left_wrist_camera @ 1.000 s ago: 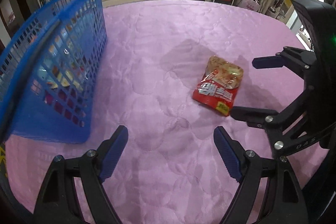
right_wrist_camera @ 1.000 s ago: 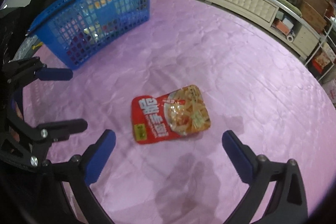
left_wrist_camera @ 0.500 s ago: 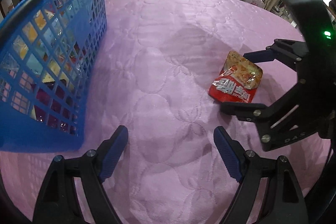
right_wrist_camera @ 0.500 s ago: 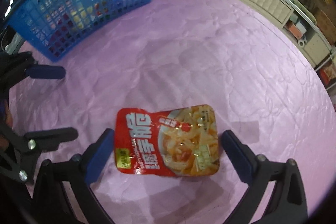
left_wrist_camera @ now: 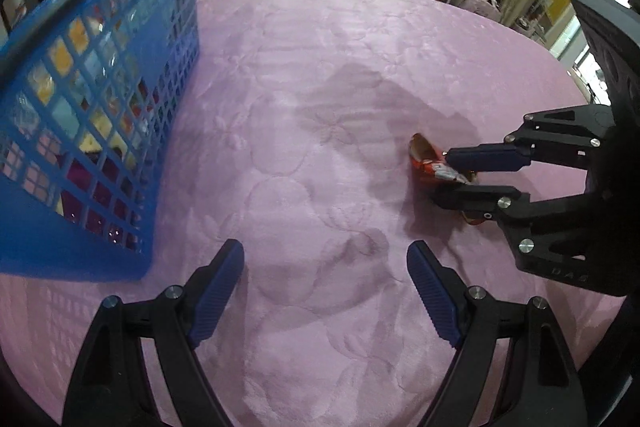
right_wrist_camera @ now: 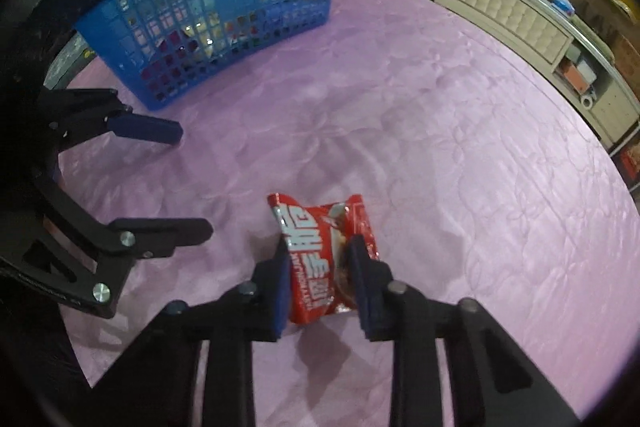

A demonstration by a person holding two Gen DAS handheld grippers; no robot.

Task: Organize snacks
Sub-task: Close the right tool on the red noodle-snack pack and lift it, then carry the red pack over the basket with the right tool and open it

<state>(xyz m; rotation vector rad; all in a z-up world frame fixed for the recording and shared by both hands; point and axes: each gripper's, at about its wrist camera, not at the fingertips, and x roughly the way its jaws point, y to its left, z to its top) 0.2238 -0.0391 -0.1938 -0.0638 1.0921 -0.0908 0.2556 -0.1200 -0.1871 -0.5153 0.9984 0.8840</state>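
The right gripper (right_wrist_camera: pixel 320 267) has just been closing, and its two blue pads now squeeze the red snack bag (right_wrist_camera: pixel 320 251) from both sides, so the bag is bent and puffed up between them. The bag is low over the pink quilted cover (right_wrist_camera: pixel 440 131), maybe touching it at the bottom; I cannot tell for sure. The left gripper (left_wrist_camera: pixel 324 291) has its jaws wide apart with nothing between them, and it hangs over the bare cover near the blue basket (left_wrist_camera: pixel 92 115). The next good thing, I think, is to lift the bag straight up first, then carry it over to the basket, high enough to clear the rim, and let go only when it is over the inside. The bag is soft and slippery, so the squeeze should stay firm, and the move should be smooth so the bag does not slide out. The left gripper should keep out of the way. Some things are hard to see. The basket has bright snack packs inside, but the holes in its wall show only bits of them. The bottom of the red bag is hidden behind the pads. The person holding the tools is not in view.
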